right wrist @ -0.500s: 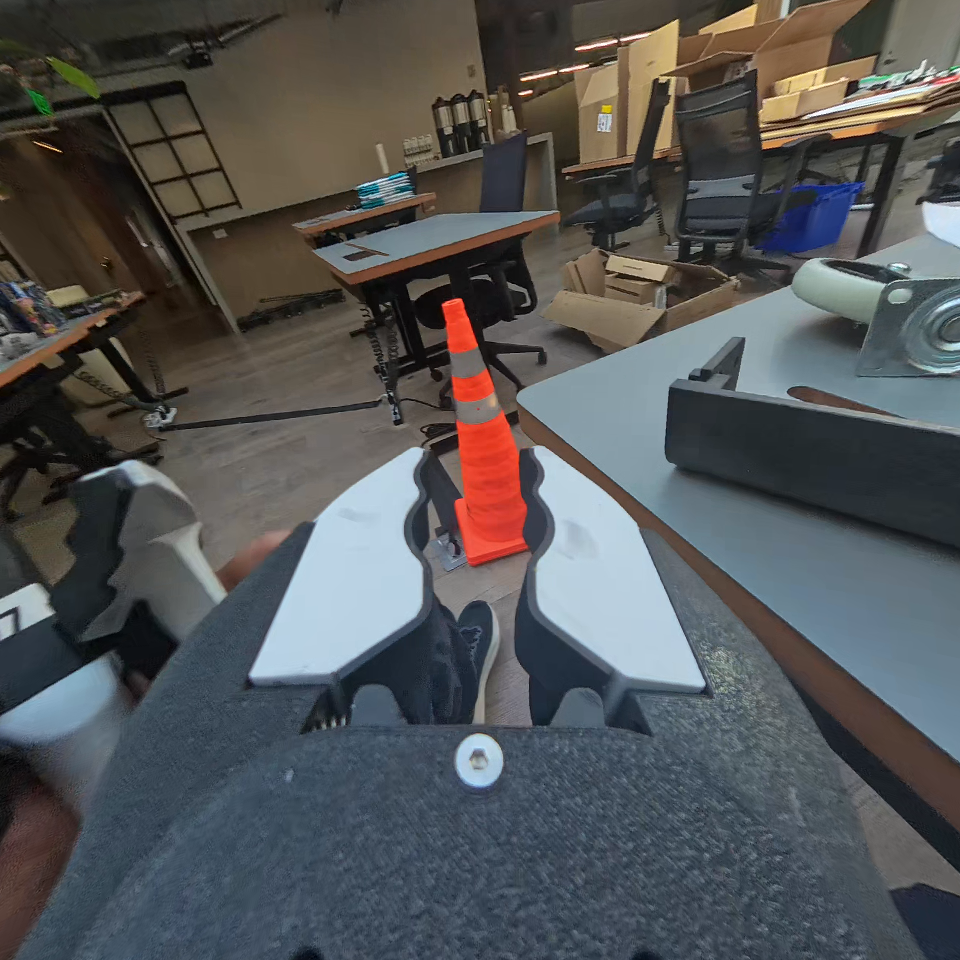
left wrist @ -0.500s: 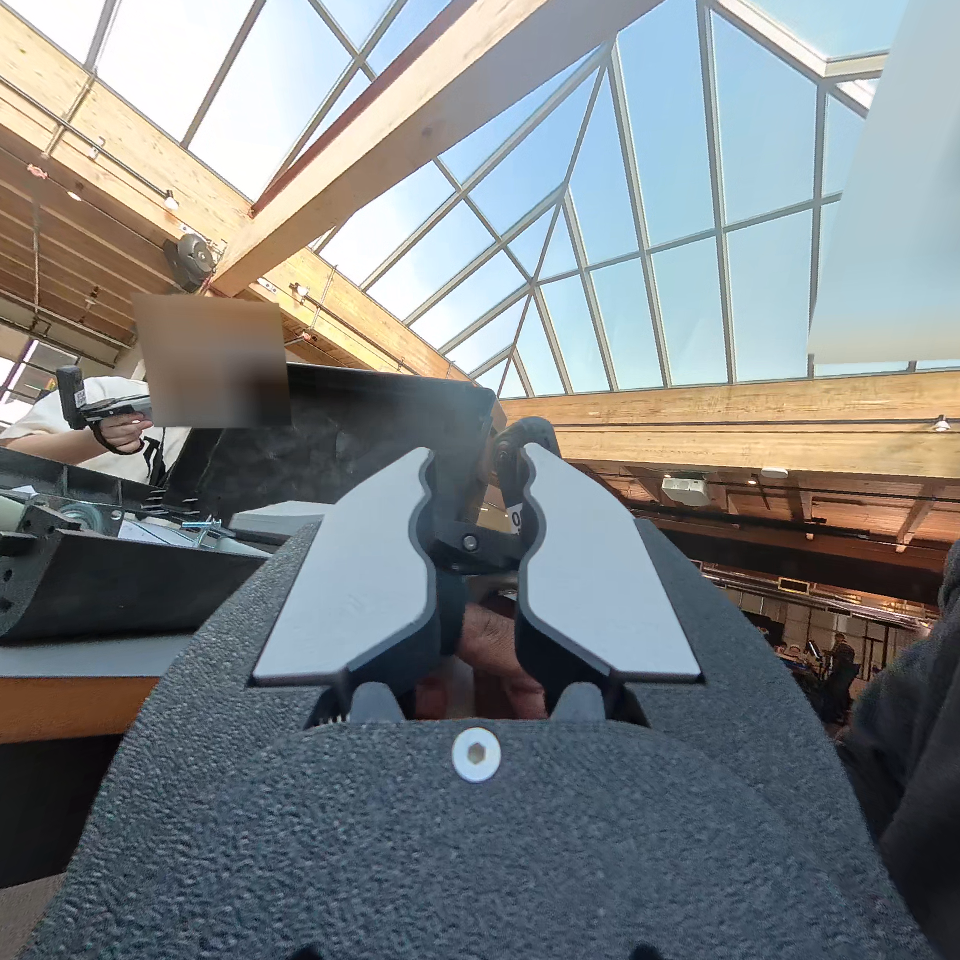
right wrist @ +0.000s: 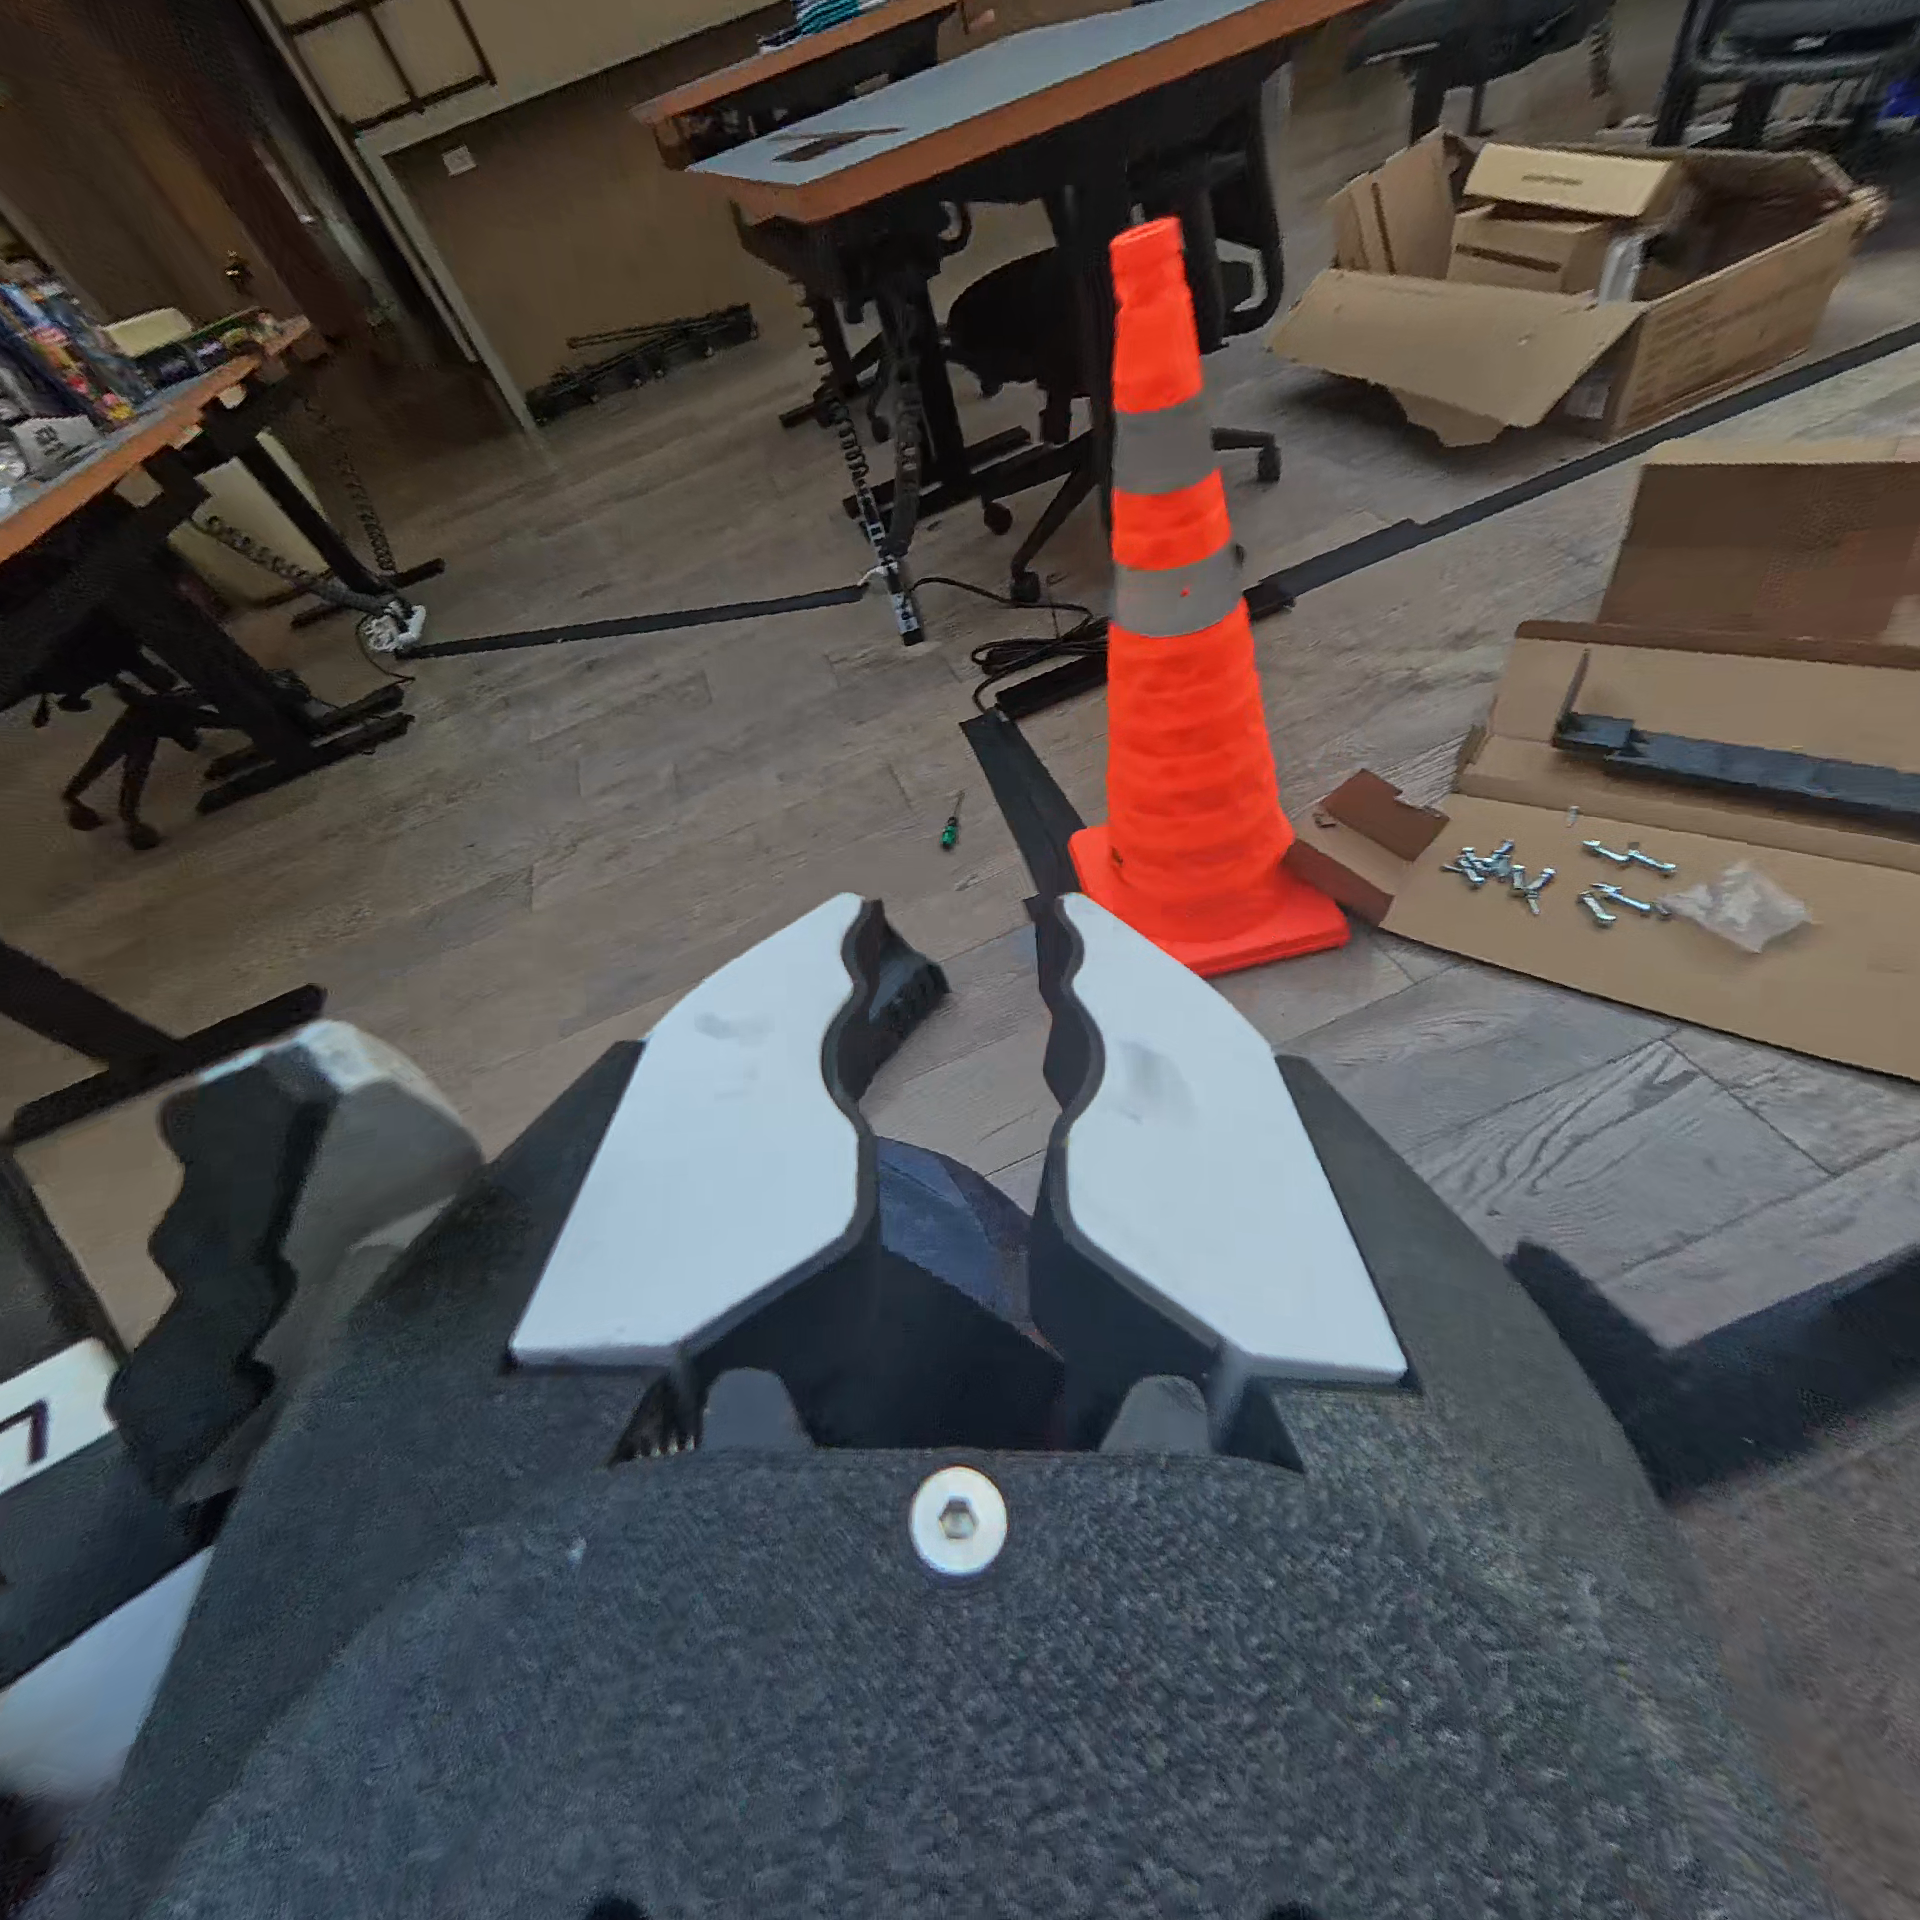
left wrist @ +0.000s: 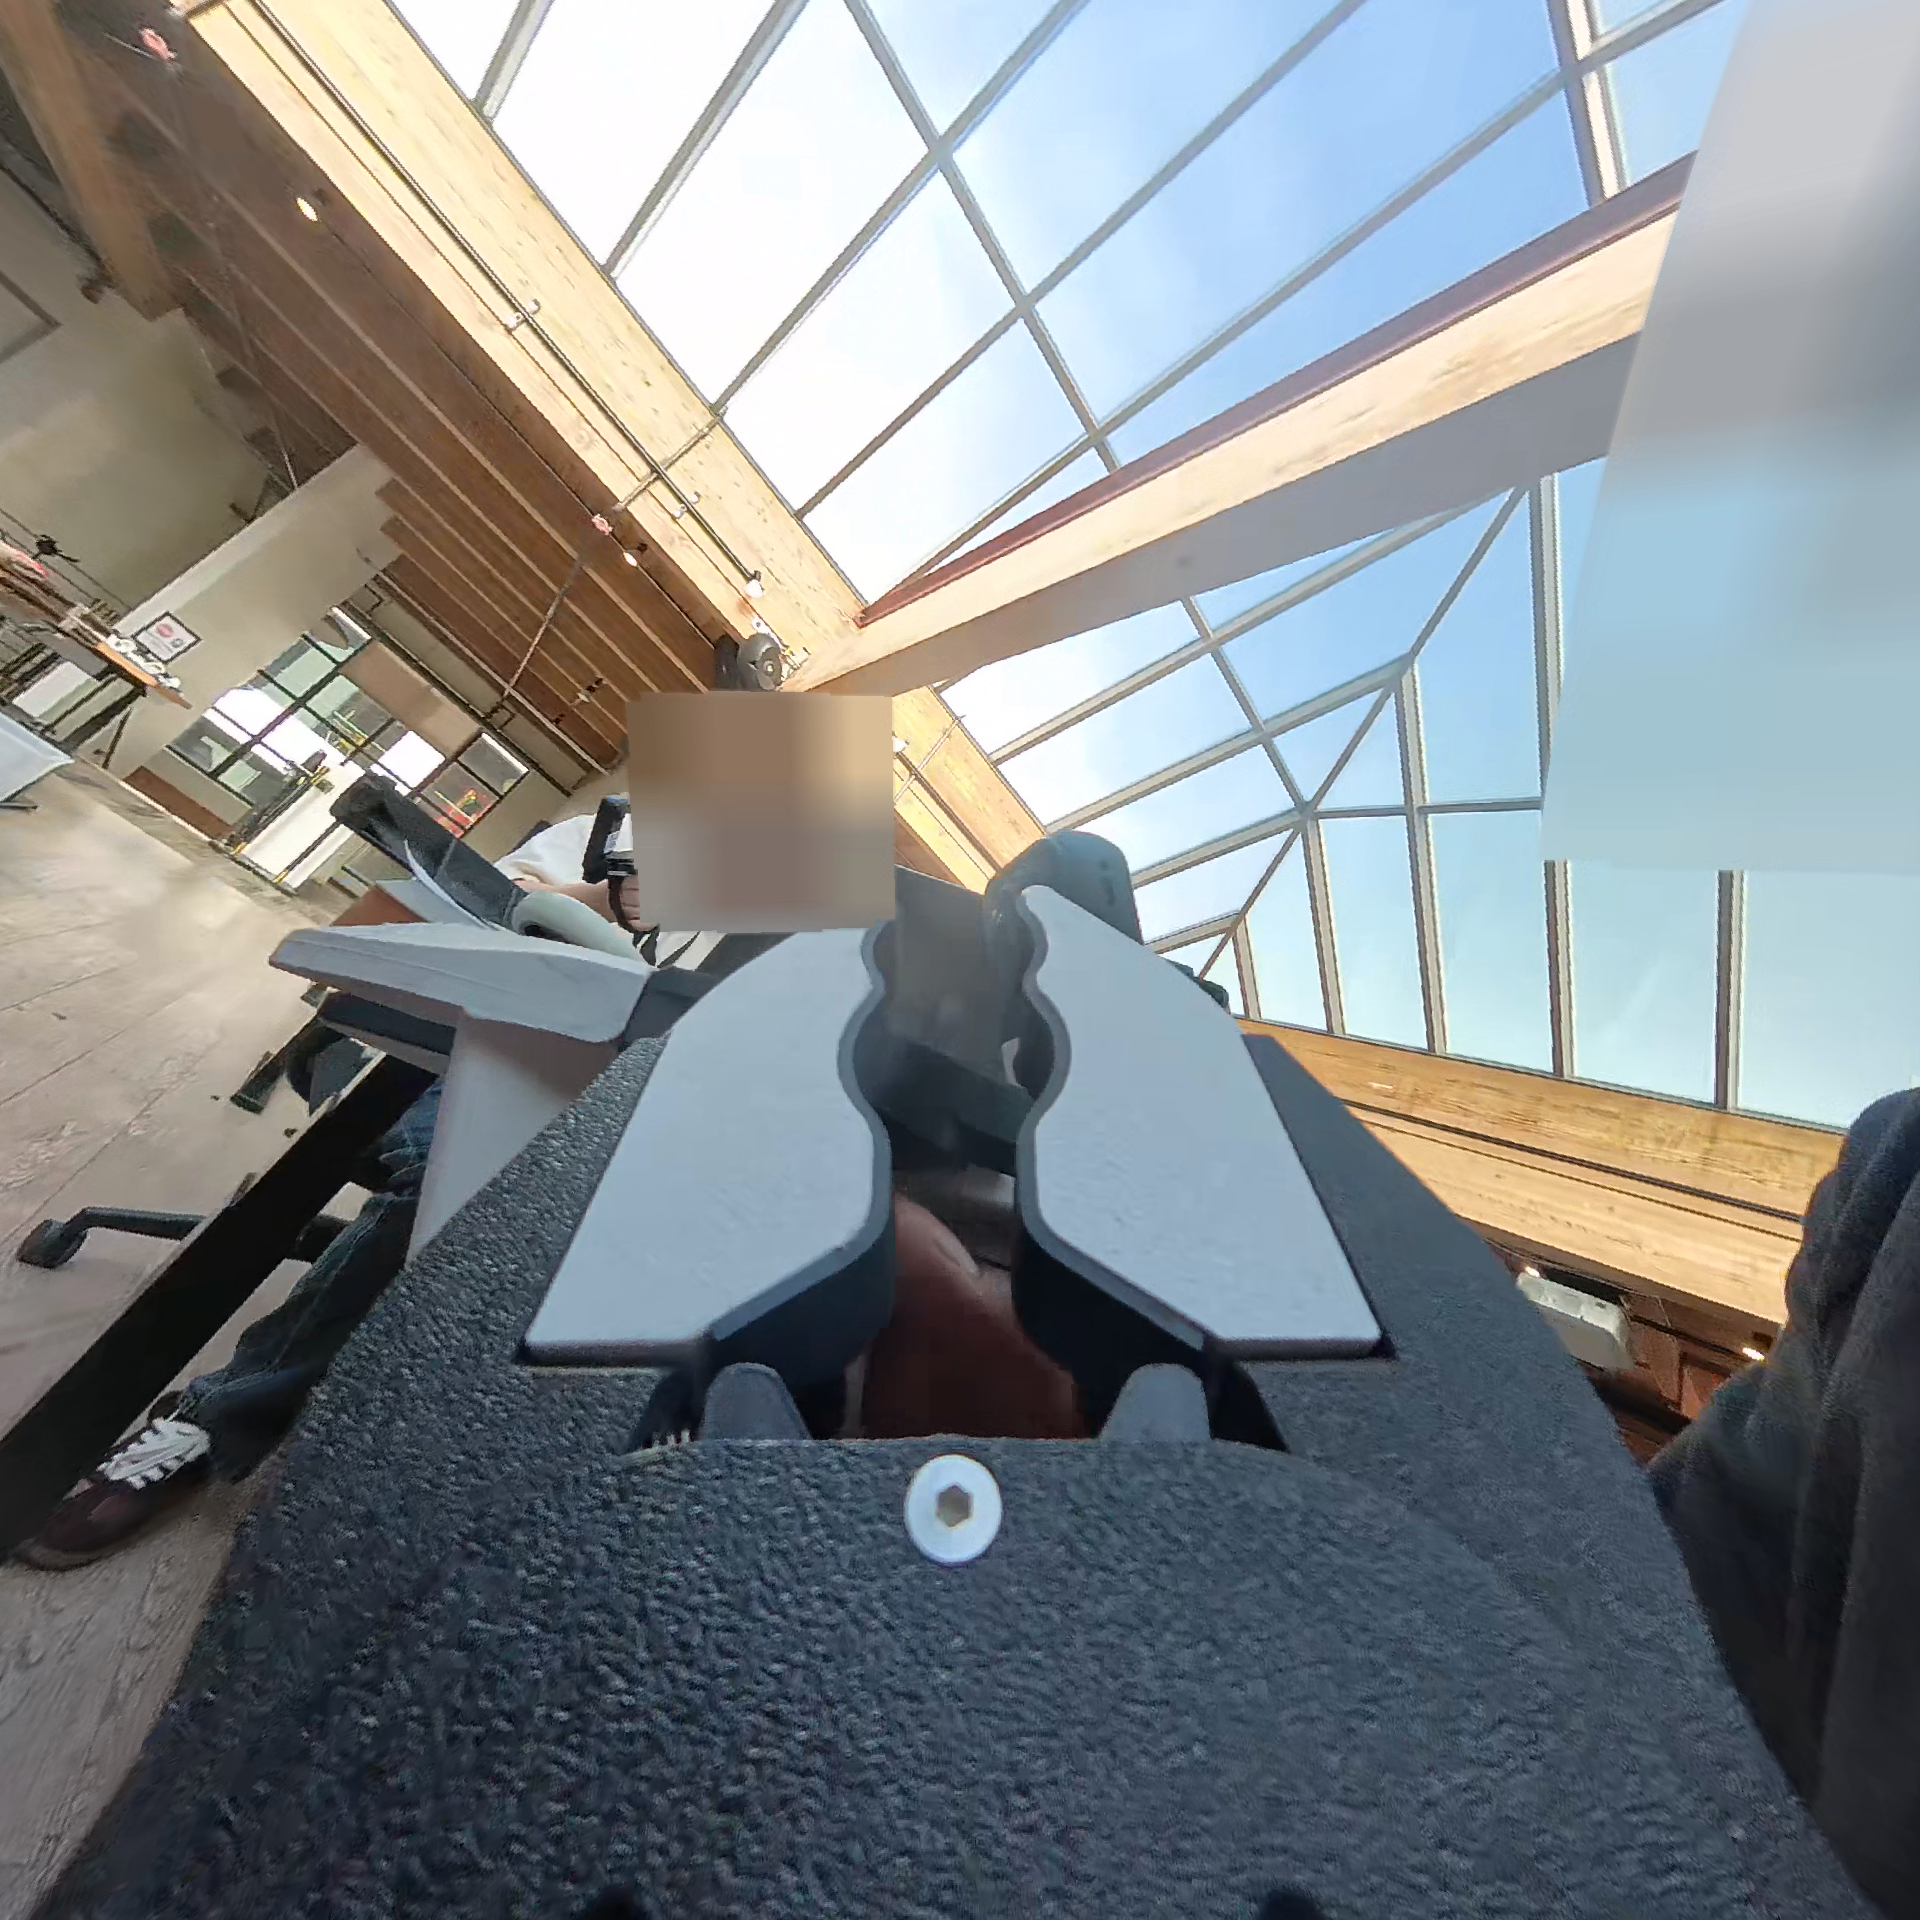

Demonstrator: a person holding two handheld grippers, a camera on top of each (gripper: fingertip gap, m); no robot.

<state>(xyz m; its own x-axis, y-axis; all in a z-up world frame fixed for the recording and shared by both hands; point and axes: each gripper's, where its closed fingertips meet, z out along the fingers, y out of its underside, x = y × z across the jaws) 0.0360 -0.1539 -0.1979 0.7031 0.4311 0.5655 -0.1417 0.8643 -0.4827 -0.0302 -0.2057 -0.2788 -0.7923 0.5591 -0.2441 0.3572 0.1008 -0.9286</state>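
The right gripper (right wrist: 956, 914) points down at the grey wood-plank floor (right wrist: 623, 831), jaws apart with nothing between them. Nearest is a tall orange cone with shiny grey bands (right wrist: 1184, 665), standing upright just beyond; it looks soft, crinkly and light. The left gripper (left wrist: 951, 935) points up at a glass roof (left wrist: 1143, 312), jaws apart; dark blurry shapes sit behind the gap.

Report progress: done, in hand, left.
Done: nothing shows as finished. In hand: right tongs open above the floor, holding nothing; left tongs apart, a dark part between them, contact unclear. Left: screws loose on cardboard, screwdriver on the floor.
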